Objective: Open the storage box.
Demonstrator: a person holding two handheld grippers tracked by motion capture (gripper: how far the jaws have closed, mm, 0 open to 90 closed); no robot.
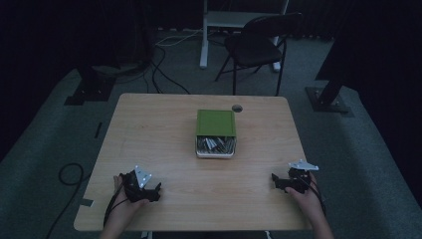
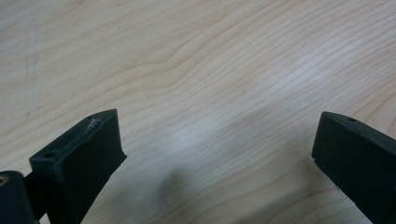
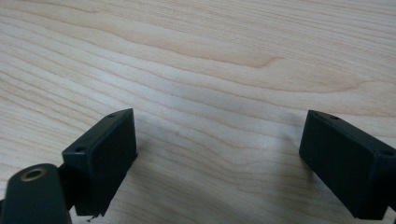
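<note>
Centrally, a green box sat on the wooden table, well apart from both grippers. Its long axis ran from the person's edge toward the far edge. A green lid covered the far part; the near end stood uncovered, facing the person, with greyish contents I could not identify. The left gripper rested near the front left edge, jaws spread wide over bare wood, holding nothing. The right gripper lay near the front right edge, likewise wide open and empty. The room was dim: grey carpet, a black chair beyond the table, and cables on the floor.
</note>
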